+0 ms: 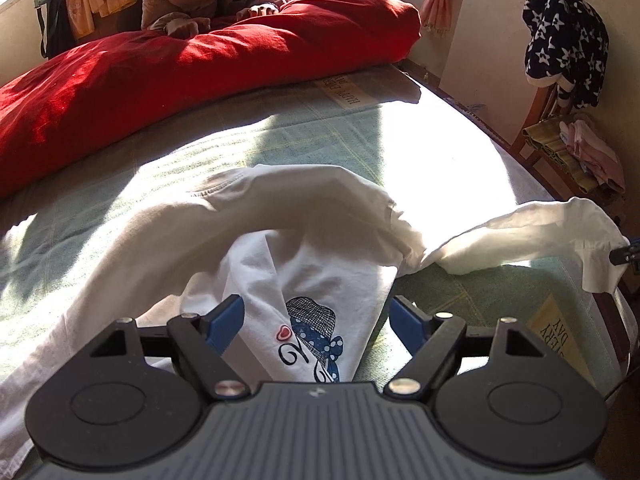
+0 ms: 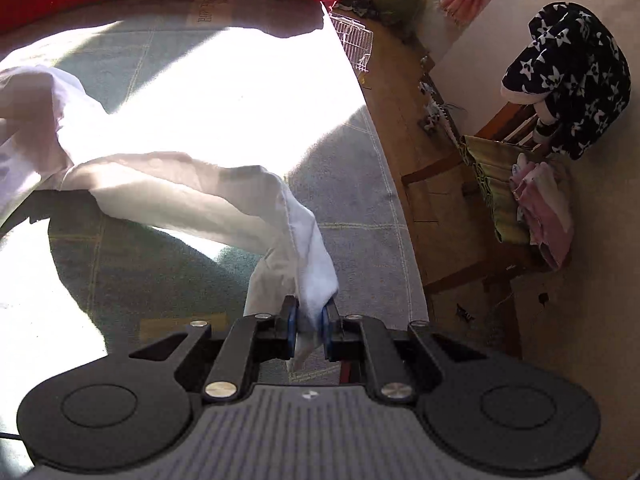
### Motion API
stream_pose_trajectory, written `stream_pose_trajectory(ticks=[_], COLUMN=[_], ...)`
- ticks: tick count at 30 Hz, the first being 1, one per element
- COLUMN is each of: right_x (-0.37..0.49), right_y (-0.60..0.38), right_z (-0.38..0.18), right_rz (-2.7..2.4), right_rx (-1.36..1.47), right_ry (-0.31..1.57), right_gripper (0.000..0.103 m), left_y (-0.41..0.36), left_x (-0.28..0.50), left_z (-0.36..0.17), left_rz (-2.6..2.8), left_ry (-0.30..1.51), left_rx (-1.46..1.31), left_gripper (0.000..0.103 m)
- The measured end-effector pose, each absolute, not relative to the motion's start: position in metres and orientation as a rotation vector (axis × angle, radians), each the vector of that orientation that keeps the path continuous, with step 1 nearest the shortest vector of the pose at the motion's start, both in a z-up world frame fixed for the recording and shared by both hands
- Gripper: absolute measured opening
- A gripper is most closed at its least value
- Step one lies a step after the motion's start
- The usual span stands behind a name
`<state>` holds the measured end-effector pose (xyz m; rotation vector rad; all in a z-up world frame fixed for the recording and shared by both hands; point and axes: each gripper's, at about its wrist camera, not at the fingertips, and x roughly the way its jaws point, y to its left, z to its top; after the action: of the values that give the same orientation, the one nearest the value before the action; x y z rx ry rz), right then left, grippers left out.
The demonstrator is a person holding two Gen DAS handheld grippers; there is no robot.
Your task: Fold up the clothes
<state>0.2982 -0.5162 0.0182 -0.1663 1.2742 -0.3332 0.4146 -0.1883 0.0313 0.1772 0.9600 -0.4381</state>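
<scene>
Sunlit green bed [image 1: 304,136], right gripper [image 2: 309,322] angled down, fingers clamped on white shirt [image 1: 320,280] sleeve, left gripper [image 1: 318,318] spread above it.

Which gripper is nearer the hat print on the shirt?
Left. The left gripper hangs open right over the hat print. The right gripper is off to the side, shut on the sleeve.

left gripper [image 1: 318,320] jaws spread wide, right gripper [image 2: 310,328] clamped
</scene>
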Motion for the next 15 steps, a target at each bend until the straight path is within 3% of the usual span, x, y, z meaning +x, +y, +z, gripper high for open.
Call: stream_pose_trajectory(ticks=[9,15], right_x=[0.25,0.275], right_y=[-0.495,-0.487], right_z=[-0.031,0.005], right_rz=[-0.218,-0.171], right_rx=[-0.168,-0.131], right_ry=[1.542,1.4], right_gripper=[0.015,0.025], left_y=[-0.19,-0.192], left_x=[0.418,0.421], left_z=[0.027,0.025], left_rz=[-0.452,-0.456], left_ry=[0.975,0.978], left_rx=[0.172,0.164], left_gripper=[0.08,0.08])
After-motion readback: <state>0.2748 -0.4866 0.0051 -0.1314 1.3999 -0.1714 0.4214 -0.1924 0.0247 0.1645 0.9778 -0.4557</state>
